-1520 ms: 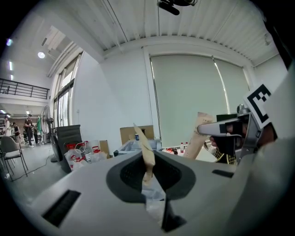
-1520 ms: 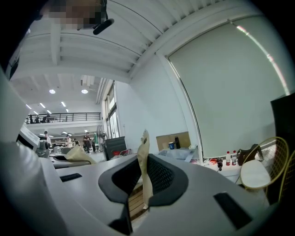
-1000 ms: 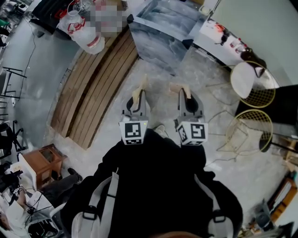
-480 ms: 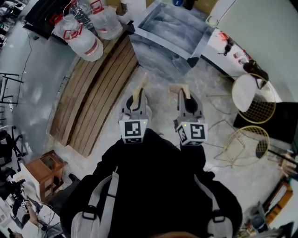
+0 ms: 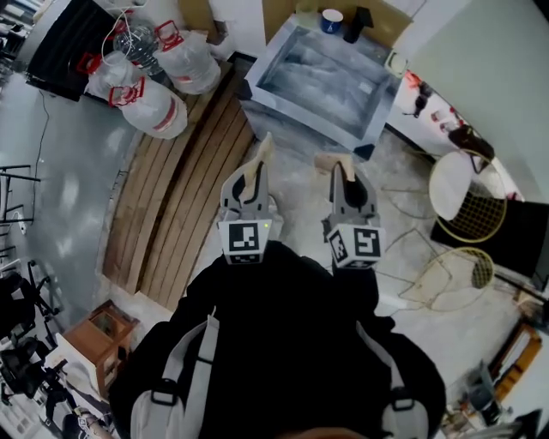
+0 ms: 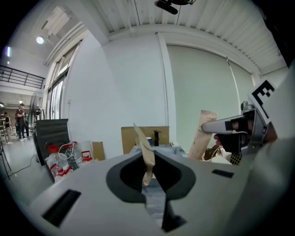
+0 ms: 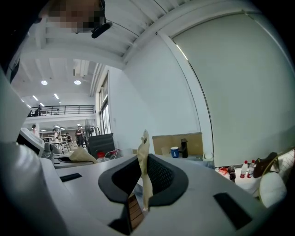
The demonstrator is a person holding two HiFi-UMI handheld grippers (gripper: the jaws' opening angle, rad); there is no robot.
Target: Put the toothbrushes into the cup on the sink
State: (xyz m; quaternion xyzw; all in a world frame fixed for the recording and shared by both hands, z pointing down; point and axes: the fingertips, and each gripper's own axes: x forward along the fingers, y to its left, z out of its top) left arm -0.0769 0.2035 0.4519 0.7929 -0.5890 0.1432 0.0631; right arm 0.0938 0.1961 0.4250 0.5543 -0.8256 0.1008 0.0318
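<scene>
Toothbrush pack L (image 5: 264, 151) clamped in my L gripper (image 5: 251, 178); toothbrush pack R (image 5: 327, 160) clamped in R gripper (image 5: 345, 176). Cup (image 5: 331, 21) at sink (image 5: 322, 73) back edge.

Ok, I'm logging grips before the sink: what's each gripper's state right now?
Left gripper: closed, tan taped jaws together, nothing held.
Right gripper: closed, tan taped jaws together, nothing held.

The left gripper (image 5: 250, 178) and right gripper (image 5: 343, 177) are finished grey, with black-and-white square markers. The left packet (image 5: 262, 153) and right packet (image 5: 328, 161) held are tan. Ahead, a blue cup (image 5: 331, 20) and grey-marbled sink (image 5: 317, 73) are seen.
</scene>
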